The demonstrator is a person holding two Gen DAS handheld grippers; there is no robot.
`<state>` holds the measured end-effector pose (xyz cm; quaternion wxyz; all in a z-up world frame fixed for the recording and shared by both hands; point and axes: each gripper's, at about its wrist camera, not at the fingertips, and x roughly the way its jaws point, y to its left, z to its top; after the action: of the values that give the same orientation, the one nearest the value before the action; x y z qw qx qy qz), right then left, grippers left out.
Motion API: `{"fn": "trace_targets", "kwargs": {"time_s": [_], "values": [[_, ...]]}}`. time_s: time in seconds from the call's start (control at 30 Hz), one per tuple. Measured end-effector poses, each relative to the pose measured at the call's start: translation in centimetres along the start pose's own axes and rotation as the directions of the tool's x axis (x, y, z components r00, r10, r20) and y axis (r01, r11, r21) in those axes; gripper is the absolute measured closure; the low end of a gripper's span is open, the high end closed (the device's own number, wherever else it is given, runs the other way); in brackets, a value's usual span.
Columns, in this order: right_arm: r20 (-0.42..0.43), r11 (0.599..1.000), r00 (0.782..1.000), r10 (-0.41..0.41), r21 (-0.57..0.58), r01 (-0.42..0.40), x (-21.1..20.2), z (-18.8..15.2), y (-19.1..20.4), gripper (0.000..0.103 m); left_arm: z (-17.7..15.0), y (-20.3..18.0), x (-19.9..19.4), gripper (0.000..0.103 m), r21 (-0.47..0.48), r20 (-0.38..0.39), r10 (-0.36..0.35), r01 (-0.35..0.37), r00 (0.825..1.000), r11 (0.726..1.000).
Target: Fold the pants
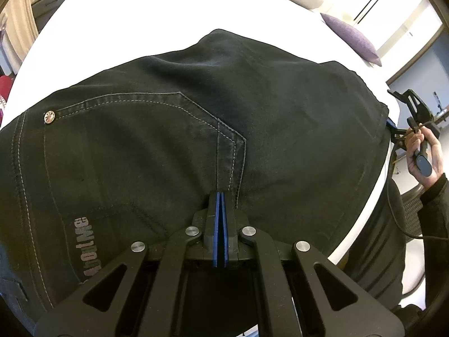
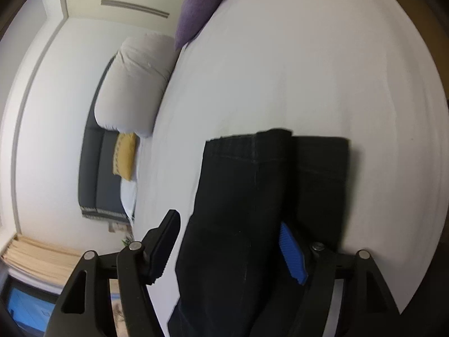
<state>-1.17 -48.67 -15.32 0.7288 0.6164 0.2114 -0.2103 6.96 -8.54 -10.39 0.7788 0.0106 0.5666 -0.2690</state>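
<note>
Black jeans (image 1: 196,129) lie spread on a white bed (image 1: 140,22), back pocket and waist end near me in the left wrist view. My left gripper (image 1: 220,196) is shut on the jeans at a seam by the pocket. In the right wrist view the leg ends (image 2: 252,196) lie folded side by side on the bed. My right gripper (image 2: 230,236) is open, its jaws standing on either side of one leg end. The right gripper also shows in the left wrist view (image 1: 393,127) at the far end of the jeans, held by a hand.
A purple cushion (image 2: 199,2) and a white pillow (image 2: 134,81) lie at the head of the bed. A yellow cushion (image 2: 125,156) sits on a dark sofa (image 2: 95,174) beyond. The bed edge (image 1: 364,224) runs at the right, with the person standing there.
</note>
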Motion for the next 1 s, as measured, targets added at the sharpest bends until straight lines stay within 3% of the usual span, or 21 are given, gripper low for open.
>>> {"fn": "trace_targets", "kwargs": {"time_s": [0.03, 0.1, 0.17, 0.57, 1.0], "values": [[-0.002, 1.0, 1.0, -0.01, -0.005, 0.01, 0.1, 0.5, -0.9, 0.056, 0.0, -0.1, 0.0, 0.102, -0.002, 0.0, 0.002, -0.002, 1.0, 1.0], [-0.019, 0.999, 0.999, -0.037, 0.019, 0.037, -0.2, 0.4, -2.0, 0.095, 0.1, -0.4, 0.1, 0.102, -0.004, -0.001, 0.005, -0.005, 1.0, 1.0], [-0.018, 0.997, 0.999, -0.046, 0.058, 0.047, -0.7, 0.4, -3.5, 0.099, -0.1, -0.1, 0.0, 0.102, -0.001, -0.002, 0.006, -0.006, 1.0, 1.0], [0.01, 0.979, 1.0, -0.01, 0.203, 0.008, -4.2, 0.2, -6.2, 0.099, 1.2, -0.7, -0.1, 0.102, 0.045, -0.05, 0.02, -0.018, 0.999, 0.999], [-0.024, 0.977, 0.999, -0.038, 0.209, 0.042, -5.9, 0.4, -6.9, 0.1, 0.6, 0.3, -0.8, 0.102, 0.031, -0.074, -0.009, 0.011, 0.997, 0.999]]}}
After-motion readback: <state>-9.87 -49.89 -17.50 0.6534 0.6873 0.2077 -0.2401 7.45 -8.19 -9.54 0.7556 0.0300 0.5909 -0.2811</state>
